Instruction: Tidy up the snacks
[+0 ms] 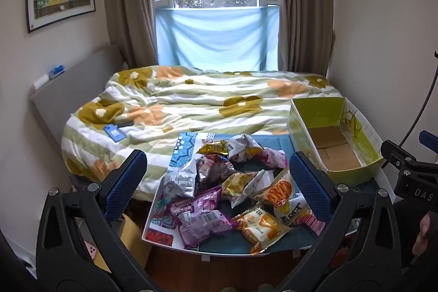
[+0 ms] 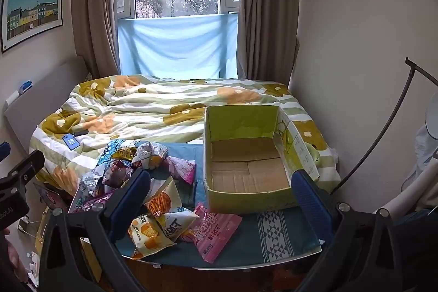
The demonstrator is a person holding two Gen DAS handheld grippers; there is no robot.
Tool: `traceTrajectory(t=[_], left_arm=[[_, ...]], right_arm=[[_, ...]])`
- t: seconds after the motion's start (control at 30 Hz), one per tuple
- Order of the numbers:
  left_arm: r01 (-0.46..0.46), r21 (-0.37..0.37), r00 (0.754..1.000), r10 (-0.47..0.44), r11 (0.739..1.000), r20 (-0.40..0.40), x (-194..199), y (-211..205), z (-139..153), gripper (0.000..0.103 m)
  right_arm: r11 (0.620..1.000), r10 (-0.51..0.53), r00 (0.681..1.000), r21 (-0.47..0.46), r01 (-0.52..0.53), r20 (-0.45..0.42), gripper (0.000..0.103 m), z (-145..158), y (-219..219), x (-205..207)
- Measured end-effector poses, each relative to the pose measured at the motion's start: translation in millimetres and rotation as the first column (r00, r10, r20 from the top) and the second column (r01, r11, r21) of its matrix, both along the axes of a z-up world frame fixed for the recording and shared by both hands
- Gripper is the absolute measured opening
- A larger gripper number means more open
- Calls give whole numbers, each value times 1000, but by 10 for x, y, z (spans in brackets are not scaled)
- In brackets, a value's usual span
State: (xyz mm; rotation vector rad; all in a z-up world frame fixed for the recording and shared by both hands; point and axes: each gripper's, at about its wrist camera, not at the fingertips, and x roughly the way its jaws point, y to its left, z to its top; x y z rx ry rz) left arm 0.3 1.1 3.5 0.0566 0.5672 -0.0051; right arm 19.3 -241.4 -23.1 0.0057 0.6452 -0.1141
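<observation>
Snack packets (image 1: 224,190) are being shown by the left wrist view as a loose heap on the near end of a small table (image 1: 273,240), just left of an open cardboard box (image 1: 334,138) that is sitting on the same table. The left gripper (image 1: 219,179) is being held above the heap with its jaws spread wide and nothing between them. Beyond the box, a bed with a flowered quilt (image 1: 191,100) is being seen, with a blue phone (image 1: 115,132) lying on it.

From the right wrist view, the box (image 2: 246,149) is being framed almost centrally, its cardboard floor apparently bare, though the near corners are hidden. The right gripper (image 2: 221,199) is being held wide, gripping nothing. A pink packet (image 2: 213,231) is lying just in front of the box, with the remaining packets (image 2: 153,188) piled to its left.
</observation>
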Motion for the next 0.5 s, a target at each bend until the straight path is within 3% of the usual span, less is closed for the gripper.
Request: traceTrajectory(t=[0.5], left_arm=[[1, 0, 1000, -1, 1000, -2, -6, -1, -22, 103]], right_arm=[[1000, 9, 1000, 9, -9, -6, 103, 30, 103, 4]])
